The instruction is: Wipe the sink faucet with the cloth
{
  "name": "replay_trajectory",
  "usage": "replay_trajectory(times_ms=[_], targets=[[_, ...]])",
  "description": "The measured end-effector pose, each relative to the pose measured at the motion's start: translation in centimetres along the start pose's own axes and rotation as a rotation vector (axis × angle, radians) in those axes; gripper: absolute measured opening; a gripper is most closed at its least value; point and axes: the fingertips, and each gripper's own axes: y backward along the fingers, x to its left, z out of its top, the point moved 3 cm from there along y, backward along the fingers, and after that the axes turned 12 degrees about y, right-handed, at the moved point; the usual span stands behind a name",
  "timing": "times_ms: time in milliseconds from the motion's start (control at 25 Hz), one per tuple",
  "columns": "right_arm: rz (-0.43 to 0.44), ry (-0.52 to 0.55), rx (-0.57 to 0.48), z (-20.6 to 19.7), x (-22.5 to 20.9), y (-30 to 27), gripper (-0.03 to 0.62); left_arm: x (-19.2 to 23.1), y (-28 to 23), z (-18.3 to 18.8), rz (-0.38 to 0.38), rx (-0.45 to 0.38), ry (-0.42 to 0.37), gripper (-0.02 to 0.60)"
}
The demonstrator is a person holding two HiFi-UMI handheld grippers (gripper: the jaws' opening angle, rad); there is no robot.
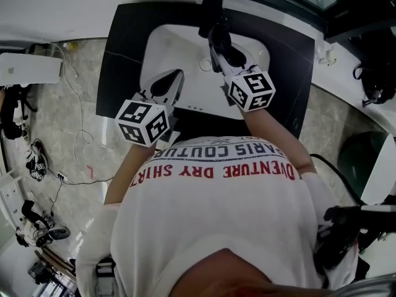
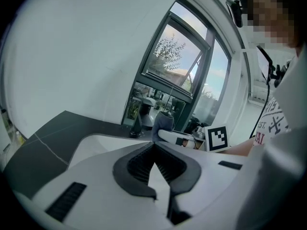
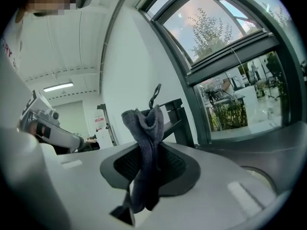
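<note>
My right claw (image 3: 147, 150) pinches the cloth (image 3: 144, 128) beside the faucet (image 1: 210, 8) | left claw (image 2: 154, 153) closed, empty | risk: rubbing drags cloth free.

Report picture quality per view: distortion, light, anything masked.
Head view: even light and sharp, though the dark counter shows little detail beside the white sink. Left gripper view: heavy fisheye bending, black corners, a bright window and a mosaic patch at upper right. Right gripper view: same fisheye, with the cloth sharp between the jaws and the faucet a backlit silhouette.
</note>
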Motion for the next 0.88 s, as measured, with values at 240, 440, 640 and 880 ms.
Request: replay_trajectory(times_ms=[240, 440, 640, 880], targets=[[0.062, -0.012, -0.041, 1.6, 2.3, 2.1, 0.077, -2.2, 2.3, 0.7, 0.029, -0.054, -0.043, 0.002], [0.052, -0.021, -0.068, 3.3, 2.9, 3.2, 0.077, -2.3, 1.9, 2.6, -0.012, -0.076, -0.072, 0.002], [0.017, 0.005, -0.076, 4.4, 5.2, 1.9, 0.077, -0.1, 1.7, 4.9, -0.09, -0.067, -0.084, 0.002], [-0.07, -0.005, -0.074, 4.7, 10.9, -6.1, 0.077, 9.0, 3.9, 8.1, -0.164, 0.009, -0.102, 0.002]])
